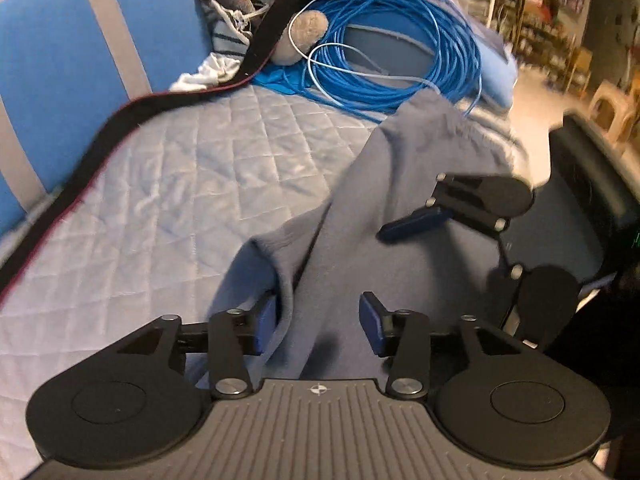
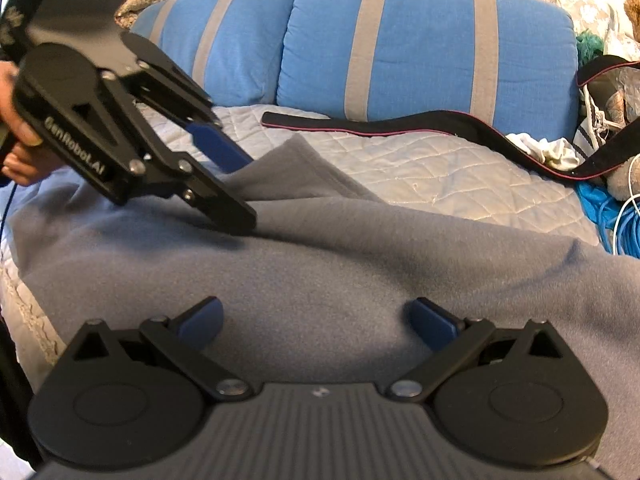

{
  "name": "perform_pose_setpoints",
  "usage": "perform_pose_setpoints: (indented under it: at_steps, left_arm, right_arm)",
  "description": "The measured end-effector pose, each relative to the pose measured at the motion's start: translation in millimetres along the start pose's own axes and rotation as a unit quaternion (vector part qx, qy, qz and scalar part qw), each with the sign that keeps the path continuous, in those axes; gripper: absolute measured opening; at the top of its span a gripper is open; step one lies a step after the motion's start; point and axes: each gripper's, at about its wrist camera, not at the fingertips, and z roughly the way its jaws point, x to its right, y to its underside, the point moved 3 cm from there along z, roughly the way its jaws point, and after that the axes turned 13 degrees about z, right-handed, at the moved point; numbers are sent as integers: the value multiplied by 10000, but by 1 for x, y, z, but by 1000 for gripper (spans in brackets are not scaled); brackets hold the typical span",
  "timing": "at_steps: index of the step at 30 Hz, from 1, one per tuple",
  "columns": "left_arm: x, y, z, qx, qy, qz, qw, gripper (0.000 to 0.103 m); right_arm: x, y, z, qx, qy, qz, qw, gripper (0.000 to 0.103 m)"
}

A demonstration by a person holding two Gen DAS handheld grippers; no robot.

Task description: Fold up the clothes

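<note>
While the grey fleece garment (image 2: 360,264) lies lengthwise across the lower frame on the quilted bed cover (image 2: 440,168), the right gripper (image 2: 316,324) hovers spread; the left gripper (image 1: 318,322) gapes around a fold.

One marking can be read: "GenRobot.AI" is printed in pale letters along the black side plate of the left claw (image 2: 236,192), seen from the right wrist view. No other legible text is found.

My left gripper (image 1: 318,322) sits low centre, jaws apart; my right gripper (image 2: 316,320) gapes wider, bottom centre of its frame.
</note>
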Motion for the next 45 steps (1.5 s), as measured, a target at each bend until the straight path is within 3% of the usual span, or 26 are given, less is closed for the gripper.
perform_pose_setpoints:
  at_steps: [4,9,13,16,22,23,24,26,28,35,45]
  left_arm:
    - [-18,-6,8,109,548,-389,9977,48]
    - [-48,-11,24,170,1305,-1118,9850,53]
    - [-75,-10,38,206,1313,-1760,9754,53]
    - [-92,-4,49,141,1581,-2281,9606,53]
    - [-112,18,51,530,2308,-2995,9242,51]
    - [-114,22,52,579,2353,-3069,9204,46]
    - [-114,23,53,584,2348,-3097,9195,30]
    - [-114,22,55,412,2036,-3033,9300,6]
    - [-116,21,55,319,1731,-3026,9367,4]
    - [-137,18,35,789,1250,-3252,9340,3]
    - [-143,24,47,685,974,-3481,9299,3]
  right_arm:
    - [0,0,0,3,-17,5,10000,103]
    - [1,1,0,6,-39,11,10000,103]
    - [1,1,1,6,-57,11,10000,103]
    - [1,1,1,0,-70,8,10000,103]
    - [2,0,1,-14,-94,0,10000,103]
    - [1,0,0,-15,-96,-2,10000,103]
    - [1,0,0,-16,-97,-3,10000,103]
    - [1,0,0,-15,-97,-3,10000,103]
    - [0,1,-1,-6,-82,2,10000,103]
    - [-3,2,-4,-31,16,15,10000,103]
    - [2,8,-14,-276,145,230,9992,102]
